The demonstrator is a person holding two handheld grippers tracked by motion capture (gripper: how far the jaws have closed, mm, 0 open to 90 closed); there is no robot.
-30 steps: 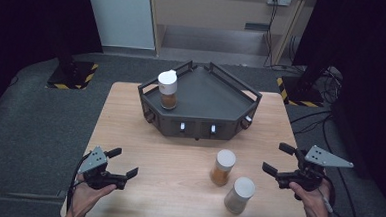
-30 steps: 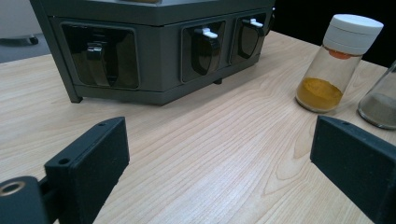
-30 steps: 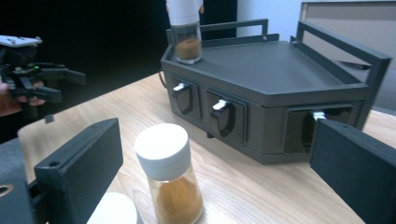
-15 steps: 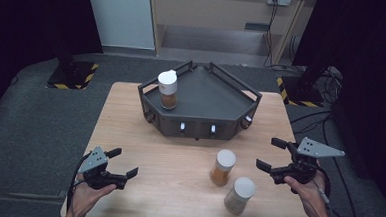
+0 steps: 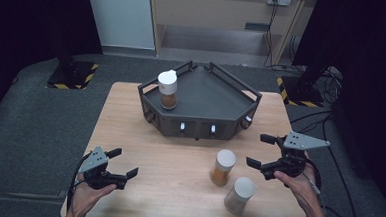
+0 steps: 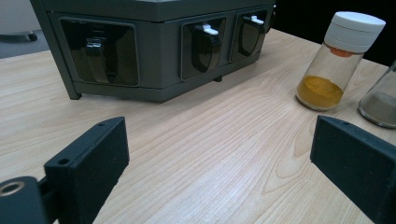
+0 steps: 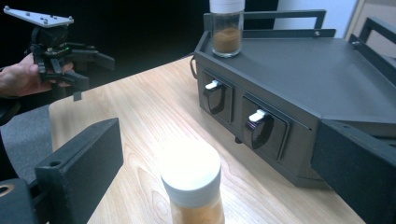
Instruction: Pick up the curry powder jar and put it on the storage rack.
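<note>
Orange jar [image 5: 222,166]: orange powder, white cap, upright on table [image 5: 177,188], just left of right gripper [image 5: 266,153].
Grey jar [image 5: 239,194]: greyish powder, beside it.
Rack jar [image 5: 167,88]: brown powder, on rack [image 5: 216,97].
Right gripper: jaws apart, empty, aimed at orange jar.
Left gripper [image 5: 121,162]: jaws apart, empty, low over table.

Overhead cam; gripper cams share rack [image 5: 199,106].
</note>
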